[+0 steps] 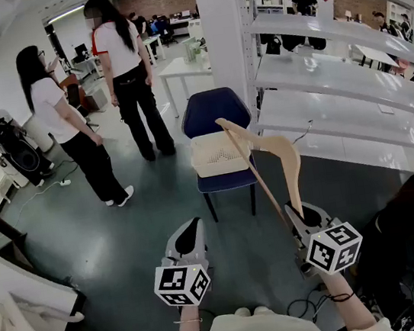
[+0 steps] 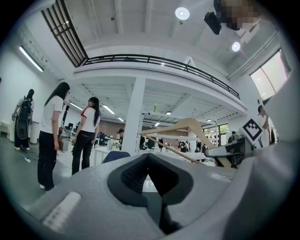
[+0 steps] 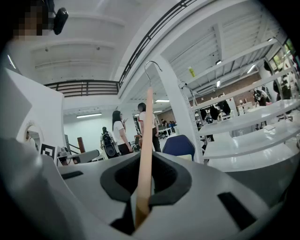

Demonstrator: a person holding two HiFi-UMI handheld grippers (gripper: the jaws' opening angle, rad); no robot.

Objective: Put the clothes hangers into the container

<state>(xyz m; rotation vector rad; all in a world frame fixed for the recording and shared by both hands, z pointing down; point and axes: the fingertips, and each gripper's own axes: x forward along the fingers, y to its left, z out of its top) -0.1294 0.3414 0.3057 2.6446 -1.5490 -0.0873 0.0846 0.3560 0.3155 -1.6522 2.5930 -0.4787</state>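
A wooden clothes hanger [image 1: 289, 158] stands upright in my right gripper [image 1: 305, 221], which is shut on its lower end. The hanger's bar rises between the jaws in the right gripper view [image 3: 146, 140], with the metal hook [image 3: 151, 65] at the top. Its upper end leans over a cream perforated basket [image 1: 213, 157] sitting on a blue chair [image 1: 214, 109] ahead of me. My left gripper [image 1: 188, 239] is held low and to the left of the hanger, shut with nothing in it [image 2: 149, 161]. The hanger [image 2: 187, 124] also shows in the left gripper view, off to the right.
Two people [image 1: 128, 72] stand talking at the back left. A white shelving rack [image 1: 334, 88] runs along the right, behind a white column [image 1: 222, 35]. Another person [image 1: 413, 226] crouches at the lower right. Cables [image 1: 301, 307] lie on the floor by my feet.
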